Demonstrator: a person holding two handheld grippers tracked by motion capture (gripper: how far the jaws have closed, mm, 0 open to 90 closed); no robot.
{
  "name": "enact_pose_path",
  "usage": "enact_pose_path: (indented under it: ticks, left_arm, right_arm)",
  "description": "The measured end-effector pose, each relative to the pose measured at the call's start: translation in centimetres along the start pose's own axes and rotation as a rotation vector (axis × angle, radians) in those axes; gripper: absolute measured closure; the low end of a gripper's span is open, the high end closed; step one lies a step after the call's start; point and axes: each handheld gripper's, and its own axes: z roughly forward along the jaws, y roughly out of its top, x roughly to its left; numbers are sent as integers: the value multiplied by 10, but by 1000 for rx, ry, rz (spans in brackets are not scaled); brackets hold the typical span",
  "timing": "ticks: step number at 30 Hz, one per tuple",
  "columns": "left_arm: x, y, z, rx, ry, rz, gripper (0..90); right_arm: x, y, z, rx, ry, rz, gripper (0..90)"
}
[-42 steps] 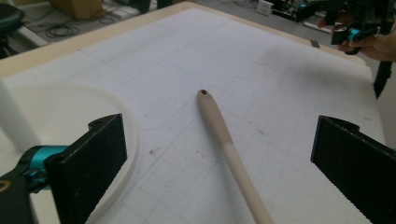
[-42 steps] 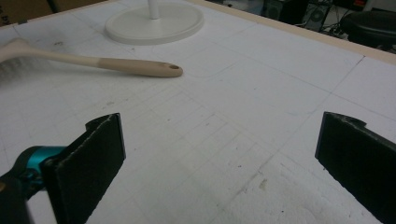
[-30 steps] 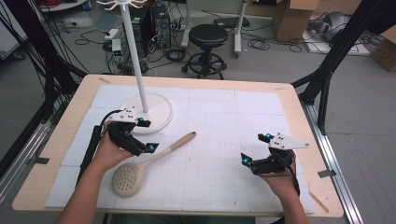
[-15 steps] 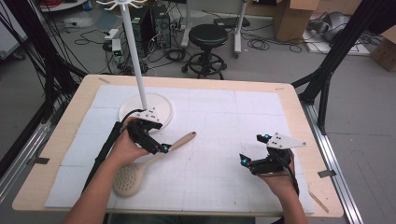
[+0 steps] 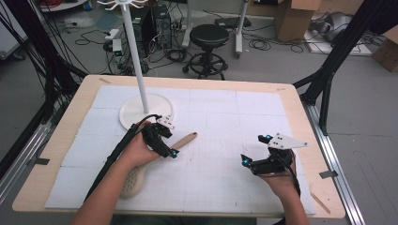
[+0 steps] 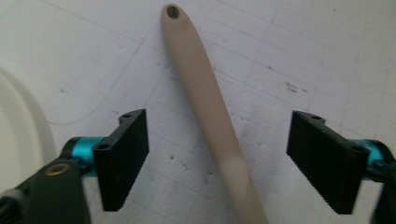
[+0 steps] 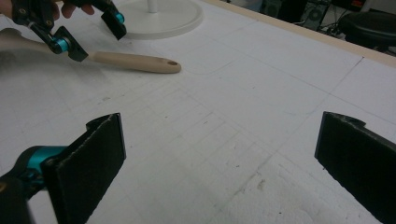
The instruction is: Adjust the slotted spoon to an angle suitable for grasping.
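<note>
**Left gripper closing in on the spoon handle, nothing lifted yet**

From the high view, the slotted spoon (image 5: 155,161) lies flat on the white gridded mat (image 5: 225,122), its handle pointing up and to the right, its head near the table's front edge and partly under the person's left forearm. The left gripper (image 5: 171,151) sits right over the handle, just in front of the round base of the white stand (image 5: 141,110). The right gripper (image 5: 248,161) rests well apart on the other side of the mat, with nothing near it.

Looking along the left gripper's own view, the spoon handle (image 6: 205,98) runs straight up between the two black jaws, the hanging hole at its far tip. The jaws have just been closing, yet there is clear mat on both sides of the handle, so the pads are not pressing on it. It straddles the handle without gripping it.

In the right gripper view, its jaws stand wide apart over bare mat and hold nothing. Farther off, the left gripper (image 7: 86,35) can be seen astride the handle, with the stand's base just behind it.

As I read it, the approach is done and the grasp is only half made. Left to do: pinch the handle, lift the spoon off the mat, and most likely hang it by that hole on a hook of the stand.
</note>
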Motion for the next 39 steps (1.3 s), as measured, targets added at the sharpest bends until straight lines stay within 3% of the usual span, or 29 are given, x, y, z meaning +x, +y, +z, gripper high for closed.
enact_pose_path:
  ticks: [3,7,10,12,14,22,25,30,33,39]
  left_arm:
    - [1,-1,4,20,6,-4,247]
    - [1,-2,7,55,-7,-12,377]
    - [0,-3,12,90,-21,-23,399]
    - [-2,-3,12,96,-13,-10,406]
    - [-2,-3,11,96,9,-7,487]
    - [-9,-1,10,113,43,48,638]
    - [-11,0,10,125,57,35,652]
    - [-9,1,8,130,52,-36,681]
    - [-8,1,5,111,43,-57,701]
    - [-11,4,-20,2,43,-60,737]
  right_arm:
    - [1,0,0,1,-1,-3,5]
    - [1,0,0,4,-1,-2,6]
    - [1,0,1,7,-1,-4,5]
    - [1,0,1,9,-1,-5,5]
    - [1,-1,2,14,0,-6,5]
    - [2,-1,3,17,-4,-13,5]
    - [2,-1,3,19,1,-8,5]
    - [2,-1,3,18,-2,-11,6]
    - [1,-2,3,20,-4,-9,6]
    - [2,-2,4,27,-5,-10,6]
